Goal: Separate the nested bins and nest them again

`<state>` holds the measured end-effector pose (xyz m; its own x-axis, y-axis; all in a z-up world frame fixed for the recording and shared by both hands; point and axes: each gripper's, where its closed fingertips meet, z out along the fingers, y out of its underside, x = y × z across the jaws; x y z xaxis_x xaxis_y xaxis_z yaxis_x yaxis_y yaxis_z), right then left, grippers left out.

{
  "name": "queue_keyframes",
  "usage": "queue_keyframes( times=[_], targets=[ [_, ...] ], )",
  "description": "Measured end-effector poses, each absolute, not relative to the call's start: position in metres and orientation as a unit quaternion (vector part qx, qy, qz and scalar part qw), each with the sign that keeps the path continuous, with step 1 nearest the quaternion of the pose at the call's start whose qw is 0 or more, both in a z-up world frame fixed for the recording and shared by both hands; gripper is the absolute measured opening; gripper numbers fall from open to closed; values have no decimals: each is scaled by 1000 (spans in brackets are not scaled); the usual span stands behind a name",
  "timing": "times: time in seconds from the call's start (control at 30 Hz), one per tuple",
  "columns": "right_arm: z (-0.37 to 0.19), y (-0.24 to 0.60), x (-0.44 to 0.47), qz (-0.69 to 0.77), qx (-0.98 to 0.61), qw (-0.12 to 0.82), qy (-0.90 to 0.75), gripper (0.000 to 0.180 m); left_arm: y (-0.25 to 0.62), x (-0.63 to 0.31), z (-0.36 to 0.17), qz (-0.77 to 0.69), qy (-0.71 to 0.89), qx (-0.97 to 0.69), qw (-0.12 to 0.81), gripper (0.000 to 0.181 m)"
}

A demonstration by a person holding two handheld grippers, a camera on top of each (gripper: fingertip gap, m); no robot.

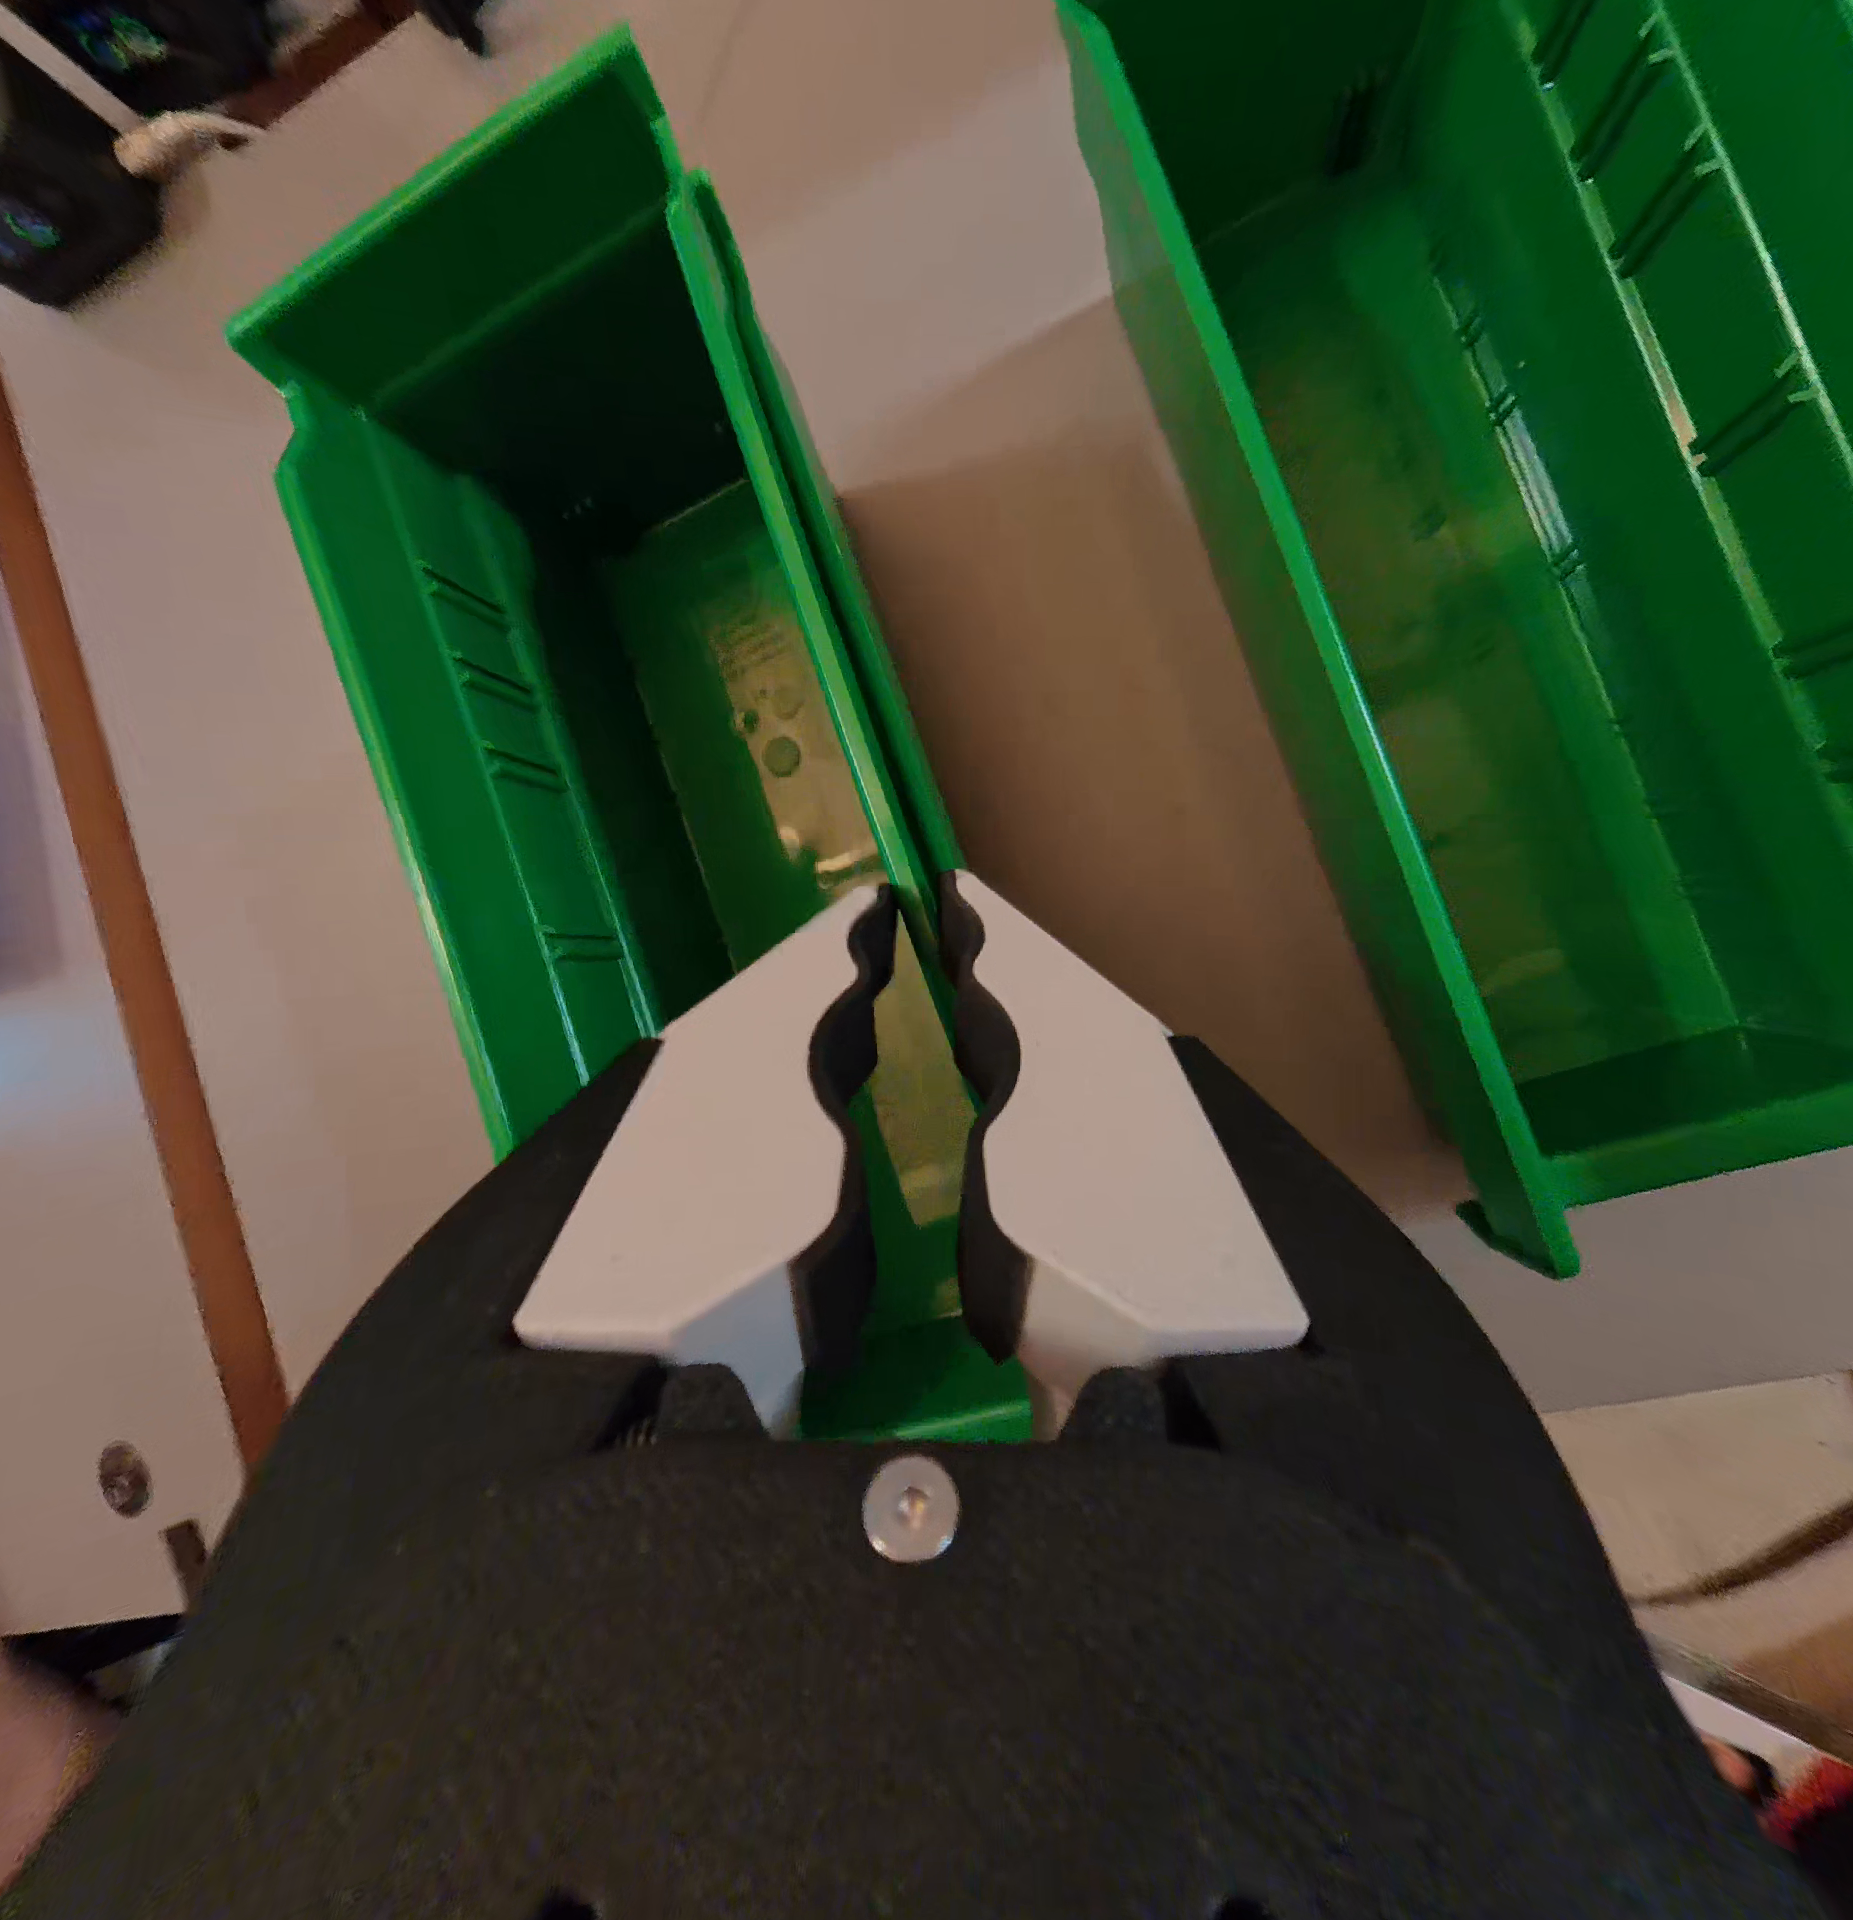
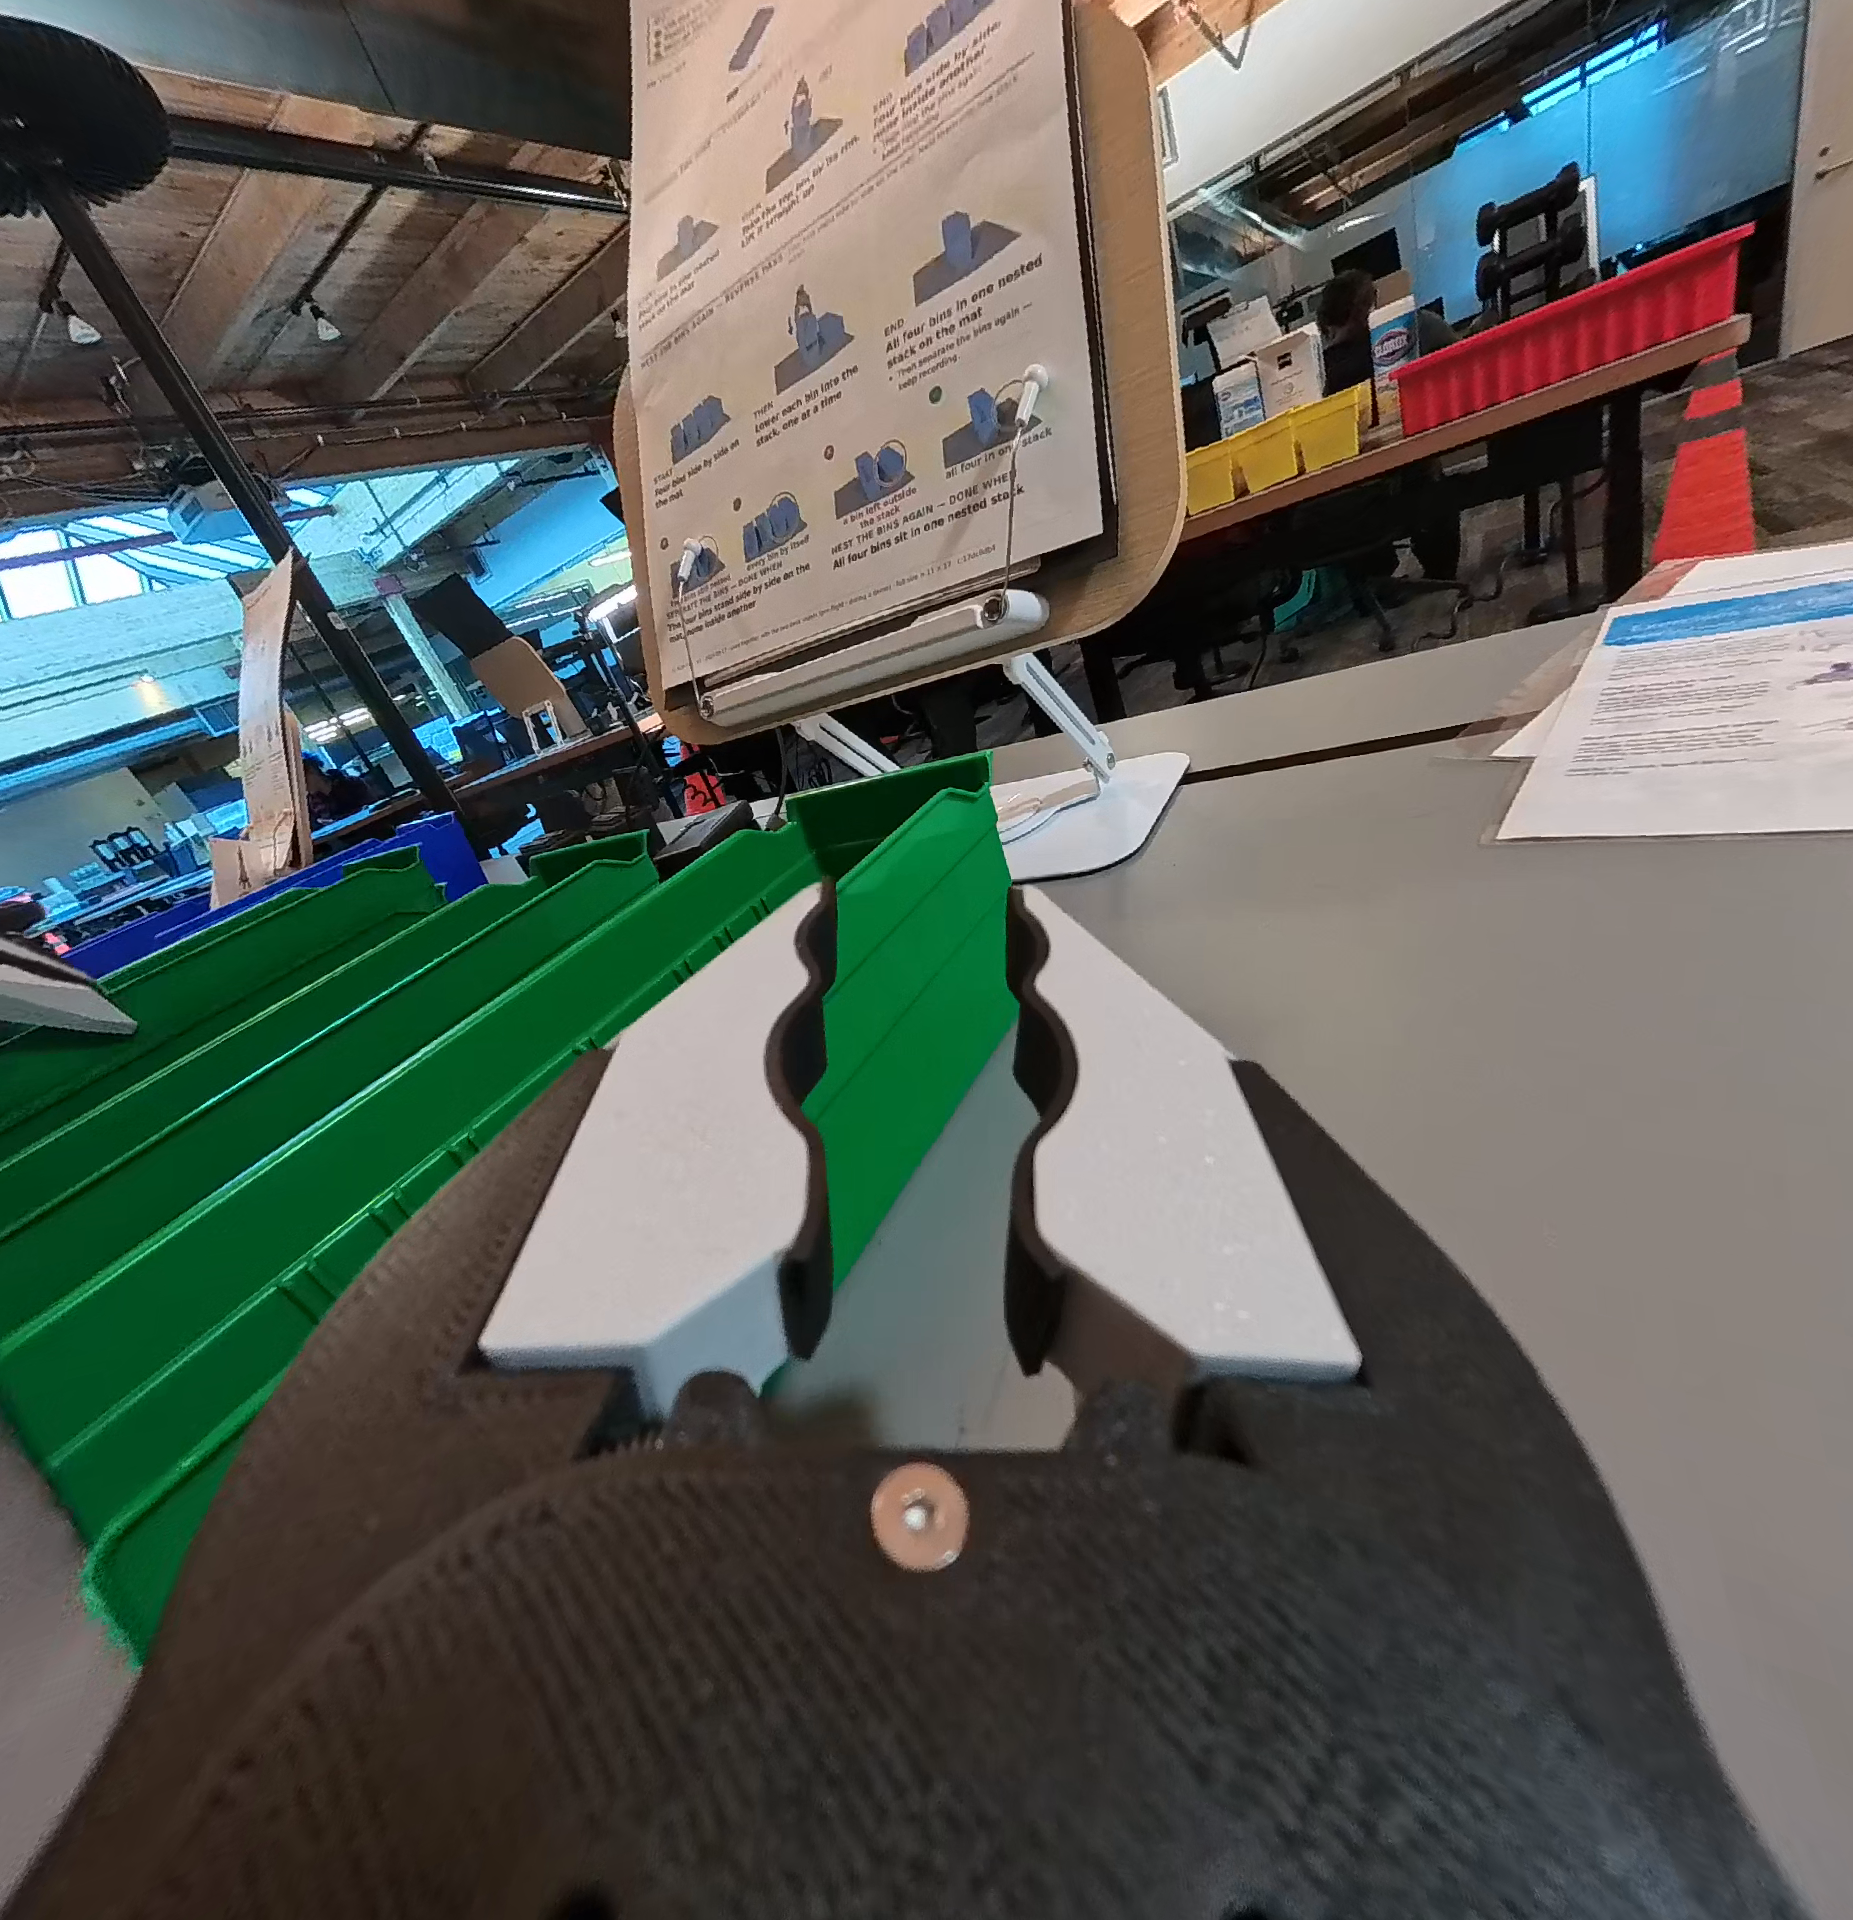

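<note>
Clamping the right-hand wall of a green bin, the left gripper has its fingers closed on that thin wall near the bin's near end; a second green wall edge lies tight against the outside of the gripped one, so this looks like a nested pair, though how many bins it holds cannot be told. Bin interior: ribbed left wall, pale patch on the floor. To its right, apart from it across a strip of pale bench, a further green bin, open and seen from above.

Right wrist view, left to right: row of green bins side by side on the grey bench; right gripper, fingers apart, gripping nothing, the outer wall of the rightmost bin showing between them; behind, an instruction sheet on a wooden stand; far right, printed papers lying flat.
</note>
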<state>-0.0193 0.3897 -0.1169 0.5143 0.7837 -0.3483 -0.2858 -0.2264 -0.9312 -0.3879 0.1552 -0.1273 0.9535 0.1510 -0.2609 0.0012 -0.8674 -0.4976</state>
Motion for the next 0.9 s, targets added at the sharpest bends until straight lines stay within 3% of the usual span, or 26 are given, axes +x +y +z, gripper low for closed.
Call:
queue_keyframes(
  times=[0.03,0.07,0.17,0.4,0.5,0.67,0.9],
  targets=[
    [-116,390,-19,453,-638,592,-195,31,155,-392,-125,173,-36,-951,254,18],
    [-116,390,-19,453,-638,592,-194,31,154,-401,-120,210,-36,-944,251,42],
    [-117,390,-20,453,-639,589,-196,31,144,-422,-107,305,-29,-922,238,87],
    [-117,390,-20,454,-640,589,-195,31,135,-436,-122,155,-151,-946,242,122],
    [-117,390,-20,455,-640,588,-195,31,134,-431,-131,64,-182,-951,243,112],
    [-117,390,-20,456,-639,588,-194,31,137,-433,-127,89,-156,-947,267,91],
    [-108,391,-10,429,-630,617,-195,26,134,-435,-122,103,-150,-946,268,85]
  ],
)
